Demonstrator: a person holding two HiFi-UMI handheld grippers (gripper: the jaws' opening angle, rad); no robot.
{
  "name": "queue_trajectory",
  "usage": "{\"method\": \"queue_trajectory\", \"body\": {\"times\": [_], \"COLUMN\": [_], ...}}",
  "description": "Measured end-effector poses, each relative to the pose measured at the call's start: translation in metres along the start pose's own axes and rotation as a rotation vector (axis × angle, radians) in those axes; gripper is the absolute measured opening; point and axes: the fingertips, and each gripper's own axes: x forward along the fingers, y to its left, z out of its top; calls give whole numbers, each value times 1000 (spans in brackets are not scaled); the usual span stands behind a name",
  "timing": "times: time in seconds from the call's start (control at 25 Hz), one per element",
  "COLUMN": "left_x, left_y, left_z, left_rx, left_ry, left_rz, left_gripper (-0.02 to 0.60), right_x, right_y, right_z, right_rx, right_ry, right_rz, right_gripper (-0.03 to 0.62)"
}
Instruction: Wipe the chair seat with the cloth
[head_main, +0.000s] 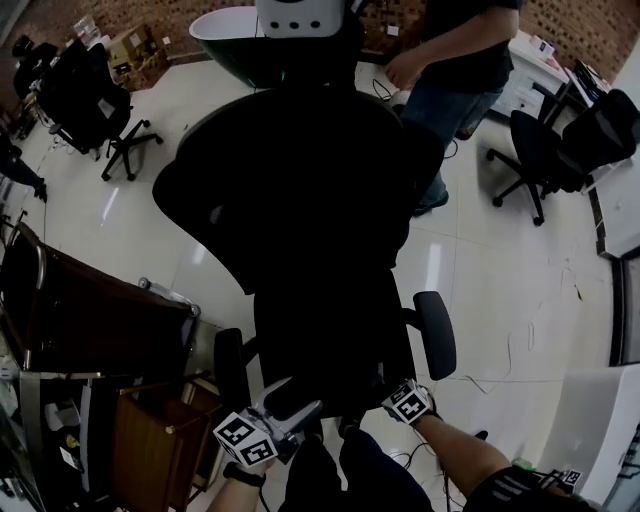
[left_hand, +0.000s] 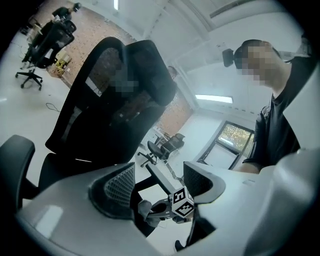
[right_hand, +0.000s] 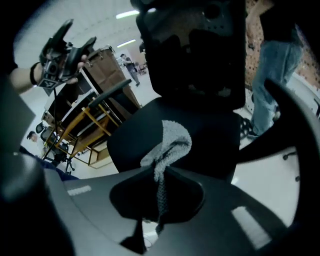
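The black office chair fills the middle of the head view, its seat (head_main: 330, 345) just ahead of me and its backrest (head_main: 300, 180) beyond. In the right gripper view, a grey cloth (right_hand: 170, 142) hangs bunched from my right gripper (right_hand: 159, 172), which is shut on it, and its free end lies on the seat (right_hand: 210, 130). In the head view that gripper (head_main: 400, 402) is at the seat's front edge. My left gripper (head_main: 300, 405) is held up off the seat's front left corner. It is open with nothing in it (left_hand: 160, 182), and the backrest (left_hand: 115, 95) rises ahead of it.
The chair's armrests (head_main: 436, 333) (head_main: 229, 367) flank the seat. A person (head_main: 460, 60) stands just behind the chair. Other black office chairs stand at the right (head_main: 560, 150) and far left (head_main: 95, 95). A dark table (head_main: 90, 320) and a wooden cabinet (head_main: 150, 430) are close on my left.
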Motion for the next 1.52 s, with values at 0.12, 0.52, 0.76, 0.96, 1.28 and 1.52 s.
{"method": "queue_trajectory", "body": {"times": [0.12,0.52,0.76,0.96,1.28,1.52], "left_x": [-6,-75,-151,-232,-325,-349], "left_y": [-28,-121,-183,-230,-262,-301], "left_z": [27,73,53,15,-46,-53], "left_rx": [10,217,321,378,398,411], "left_ry": [-57,-99,-112,-144,-133,-166], "left_rz": [-21,-89,-125,-163,-197,-185], "left_gripper": [328,331,334,334,334,333], "right_x": [-45,-207,-300,-369,-411,-438], "right_y": [29,125,216,306,404,424], "right_z": [60,174,169,148,87,47], "right_rx": [-80,-190,-140,-60,-37,-24], "right_ry": [-159,-556,-775,-965,-1053,-1074], "right_rz": [23,68,71,50,11,1], "right_gripper": [29,29,29,29,29,29]}}
